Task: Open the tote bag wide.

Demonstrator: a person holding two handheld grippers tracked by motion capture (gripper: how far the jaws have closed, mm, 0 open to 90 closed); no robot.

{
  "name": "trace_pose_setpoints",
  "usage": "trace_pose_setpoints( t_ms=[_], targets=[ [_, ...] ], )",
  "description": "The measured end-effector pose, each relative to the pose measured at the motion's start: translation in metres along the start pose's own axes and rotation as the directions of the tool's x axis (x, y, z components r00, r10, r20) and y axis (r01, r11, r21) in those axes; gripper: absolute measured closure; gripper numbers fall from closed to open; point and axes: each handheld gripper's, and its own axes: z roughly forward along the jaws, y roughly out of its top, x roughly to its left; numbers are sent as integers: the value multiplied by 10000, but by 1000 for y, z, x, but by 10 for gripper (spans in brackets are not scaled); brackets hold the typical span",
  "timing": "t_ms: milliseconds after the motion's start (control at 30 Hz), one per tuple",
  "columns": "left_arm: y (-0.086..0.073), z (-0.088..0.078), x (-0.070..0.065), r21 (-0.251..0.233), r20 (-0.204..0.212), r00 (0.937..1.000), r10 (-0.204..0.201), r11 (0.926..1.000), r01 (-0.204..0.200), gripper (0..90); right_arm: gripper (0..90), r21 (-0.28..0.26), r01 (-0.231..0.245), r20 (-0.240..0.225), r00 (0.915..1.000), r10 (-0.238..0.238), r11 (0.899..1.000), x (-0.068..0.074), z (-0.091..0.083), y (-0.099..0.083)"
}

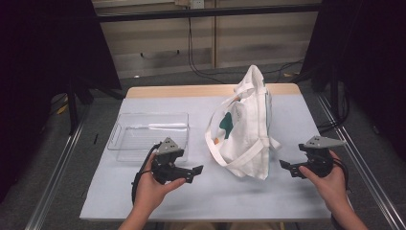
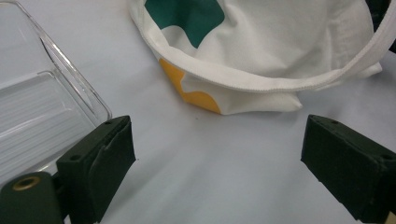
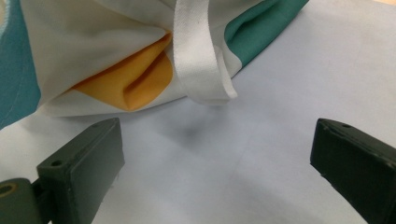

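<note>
surface: table point(image 1: 287, 191), pale cover | on it: white tote bag point(image 1: 249, 139); clear plastic tray point(image 1: 143, 132)

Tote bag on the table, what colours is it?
The tote bag is white with teal and orange patches, clearest in the right gripper view.

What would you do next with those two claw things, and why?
Probably bring both inward to the tote bag. The left gripper and right gripper flank it with open, empty jaws, apart from the cloth. Its white strap hangs nearest the right gripper, a likely first hold.
</note>
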Motion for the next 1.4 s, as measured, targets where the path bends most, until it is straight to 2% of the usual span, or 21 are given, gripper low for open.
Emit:
trace_pose_setpoints(
  t_ms=[67, 167, 233, 333, 367, 400, 600, 867, 1000, 1100, 1200, 1400],
  targets=[
    [2, 0, 1, 54, 68, 9999, -79, 10000, 79, 95, 23, -108, 135, 22, 9999, -135, 9999, -1, 2, 1],
    [4, 1, 1, 45, 77, 10000, -54, 10000, 54, 95, 23, -238, 77, -38, 10000, -78, 9997, -2, 2, 3],
    [6, 1, 1, 56, 150, 9999, -30, 10000, 29, 95, 25, -253, 100, 87, 9999, -98, 9996, -4, 2, 4],
    [11, 0, 1, 18, -9, 10000, 72, 10000, -72, 97, 27, -297, -142, 165, 9998, 147, 9995, -4, 2, 3],
    [13, 0, 1, 21, -6, 10000, 25, 10000, -25, 97, 29, -276, -89, 173, 9998, 94, 9996, -5, 1, 2],
    [15, -1, 1, 20, -59, 9998, 188, 9998, -187, 97, 29, -255, -148, 163, 9998, 152, 9996, -4, 0, 2],
    [20, -3, 3, -93, -192, 9998, -5, 10000, 3, 100, 49, -451, -229, 234, 9994, 240, 9987, -4, -7, 5],
    [35, 5, 5, 0, -275, 9996, 66, 10000, -66, 109, 58, -628, -226, 299, 9993, 246, 9978, -4, -6, 12],
    [44, 11, 7, -40, -360, 9993, 115, 9999, -117, 115, 61, -595, -343, 127, 9993, 351, 9976, -4, -4, 16],
    [49, 13, 8, -17, -382, 9991, 156, 9999, -157, 118, 65, -601, -261, 107, 9996, 268, 9979, -3, -2, 20],
    [55, 20, 10, -48, -426, 9991, -16, 10000, 14, 119, 67, -627, -143, 101, 9998, 150, 9979, -1, 0, 25],
    [62, 27, 14, 23, -498, 9987, -45, 10000, 46, 122, 68, -597, -156, 85, 9998, 161, 9981, 1, 4, 33]
  ],
)
